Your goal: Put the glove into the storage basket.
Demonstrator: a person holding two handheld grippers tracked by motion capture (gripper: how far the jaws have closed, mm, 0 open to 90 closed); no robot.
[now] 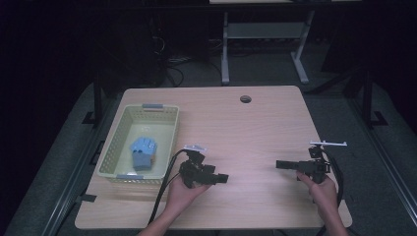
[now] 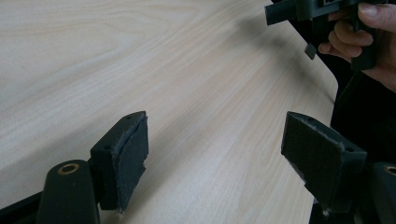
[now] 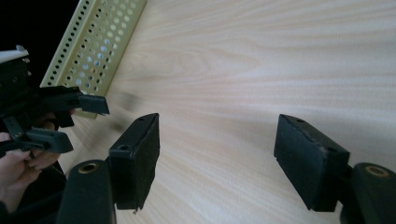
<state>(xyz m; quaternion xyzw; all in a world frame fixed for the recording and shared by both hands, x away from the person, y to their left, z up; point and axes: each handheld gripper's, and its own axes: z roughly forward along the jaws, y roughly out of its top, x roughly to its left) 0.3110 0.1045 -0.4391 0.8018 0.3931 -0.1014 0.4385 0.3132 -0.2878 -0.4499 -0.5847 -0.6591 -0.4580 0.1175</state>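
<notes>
Wooden table [image 1: 246, 132] | blue block [image 1: 143, 151] in basket [image 1: 168, 142], axis unclear | claws spread

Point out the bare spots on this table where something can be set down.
The widest free patch is the wood of the table between the basket and the right edge, up to the round hole. The strip between the left tongs and right tongs is also bare. The left side is crowded: the basket holds a blue item.
</notes>
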